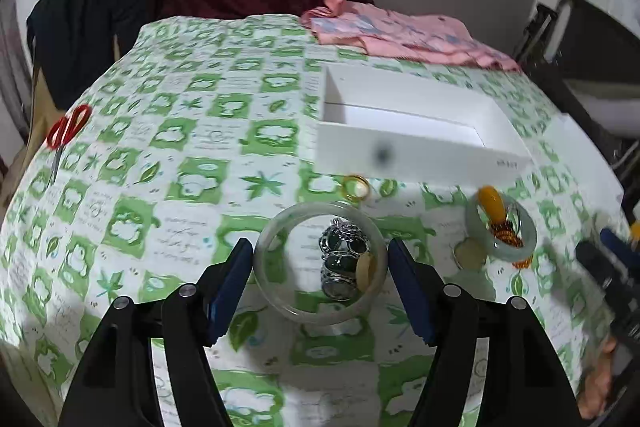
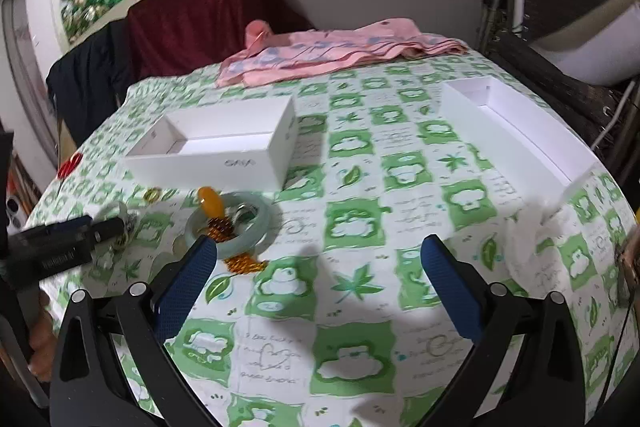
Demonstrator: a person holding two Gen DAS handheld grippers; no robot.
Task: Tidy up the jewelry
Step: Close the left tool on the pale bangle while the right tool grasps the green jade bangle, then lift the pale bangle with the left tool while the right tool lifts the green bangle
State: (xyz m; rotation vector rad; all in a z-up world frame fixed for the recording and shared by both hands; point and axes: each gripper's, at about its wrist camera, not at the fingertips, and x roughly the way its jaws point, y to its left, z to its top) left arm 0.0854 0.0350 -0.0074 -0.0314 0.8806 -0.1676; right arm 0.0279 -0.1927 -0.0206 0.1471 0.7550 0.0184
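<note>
A clear glass bangle (image 1: pixel 320 263) lies flat, ringing a silver bracelet (image 1: pixel 343 259); the pale green jade bangle (image 1: pixel 502 227) lies near the open white cardboard box (image 1: pixel 416 131).

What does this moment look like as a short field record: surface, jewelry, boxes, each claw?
surface: green-and-white patterned cloth
clear bangle: flat on the cloth, between the left claw fingers, pads not visibly pressing
inside bangle: silver dark-stone piece
gold ring: just before the near white box
green bangle: amber beads lying across it
second white box: far right, open
right claw: open, over bare cloth
</note>
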